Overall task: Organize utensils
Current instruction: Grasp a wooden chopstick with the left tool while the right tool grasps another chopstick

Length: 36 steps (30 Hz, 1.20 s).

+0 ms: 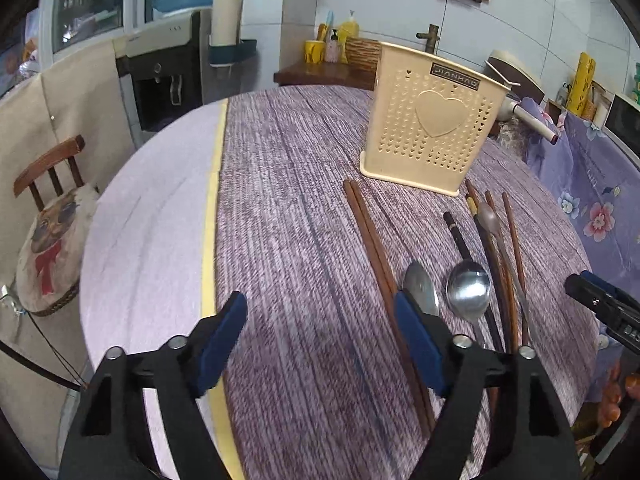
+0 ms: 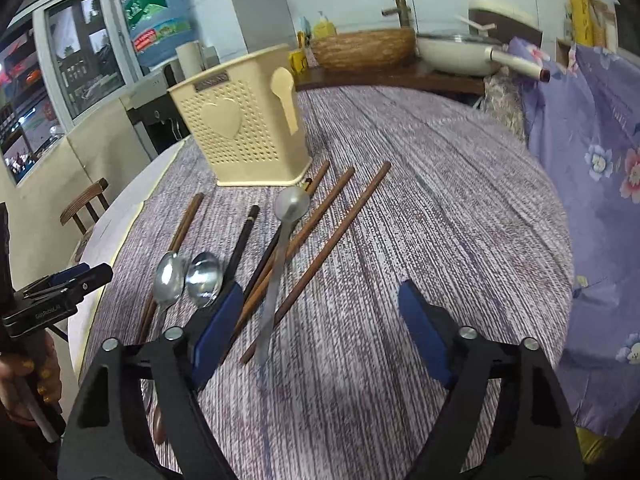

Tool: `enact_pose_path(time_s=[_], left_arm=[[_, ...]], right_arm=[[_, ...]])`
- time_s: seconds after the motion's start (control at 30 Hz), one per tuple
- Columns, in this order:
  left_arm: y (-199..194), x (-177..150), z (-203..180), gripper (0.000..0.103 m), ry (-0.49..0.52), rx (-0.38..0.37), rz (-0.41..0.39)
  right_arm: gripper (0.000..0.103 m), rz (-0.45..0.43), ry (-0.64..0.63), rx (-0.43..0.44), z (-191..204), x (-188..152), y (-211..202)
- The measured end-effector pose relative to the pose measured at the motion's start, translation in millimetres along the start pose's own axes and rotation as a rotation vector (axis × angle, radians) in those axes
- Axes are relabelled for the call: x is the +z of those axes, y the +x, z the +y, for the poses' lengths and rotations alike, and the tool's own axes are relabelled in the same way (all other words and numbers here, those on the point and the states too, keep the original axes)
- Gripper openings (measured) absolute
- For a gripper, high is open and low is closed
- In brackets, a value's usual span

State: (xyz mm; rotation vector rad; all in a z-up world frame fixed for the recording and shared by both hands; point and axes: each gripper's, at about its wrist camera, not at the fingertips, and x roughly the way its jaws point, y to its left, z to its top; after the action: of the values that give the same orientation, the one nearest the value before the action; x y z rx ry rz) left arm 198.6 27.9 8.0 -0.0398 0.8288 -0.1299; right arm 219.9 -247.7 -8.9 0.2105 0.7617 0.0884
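The left gripper (image 1: 320, 340), black-armed with blue pads, hangs with its jaws spread wide over the round table covered in a purple-grey woven cloth (image 1: 288, 208), gripping nothing. The right gripper (image 2: 320, 330) is likewise wide apart and empty above the same cloth.

In the left wrist view, the cream perforated plastic utensil holder with a raised heart on its face (image 1: 432, 120) stands upright at about one o'clock. Toward four o'clock from it the utensils lie flat on the cloth: a pair of reddish-brown wooden chopsticks (image 1: 372, 240) side by side, a black chopstick (image 1: 460, 240), and two shiny steel spoons (image 1: 468, 290) with bowls facing up, just beside each other near the left gripper's right pad.

In the right wrist view, a third, matte steel spoon (image 2: 292, 204) lies with its bowl close to the holder's base at twelve o'clock, its long handle running down between the pads and crossing a brown chopstick. Two more brown wooden chopsticks (image 2: 340, 248) angle off toward one o'clock, apart from each other. A cream plastic scoop (image 2: 283, 88) hangs on the holder's side wall.
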Motion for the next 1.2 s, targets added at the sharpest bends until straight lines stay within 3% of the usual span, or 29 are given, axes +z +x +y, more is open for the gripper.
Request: enact_pose_path(time_s=[0.3,0.63,0.9,1.2], left_arm=[[42,37,-11,0.060,0.029,0.003,0.073],[67,45,-23,0.054,0.096,0.034,0.118],[74,47,-19,0.052,0.077,0.019,0.145],[83,61,-10,0.052,0.095,0.062,0.170]], right_arm=[[0.071,0.060,0.034,-0.099,-16,32,51],[0.071,0.045,0.015,-0.110,-12,31,52],[0.071,0.046,0.004,-0.118,-9,35,56],[0.071,0.077,0.031,-0.147,-17,42,66]])
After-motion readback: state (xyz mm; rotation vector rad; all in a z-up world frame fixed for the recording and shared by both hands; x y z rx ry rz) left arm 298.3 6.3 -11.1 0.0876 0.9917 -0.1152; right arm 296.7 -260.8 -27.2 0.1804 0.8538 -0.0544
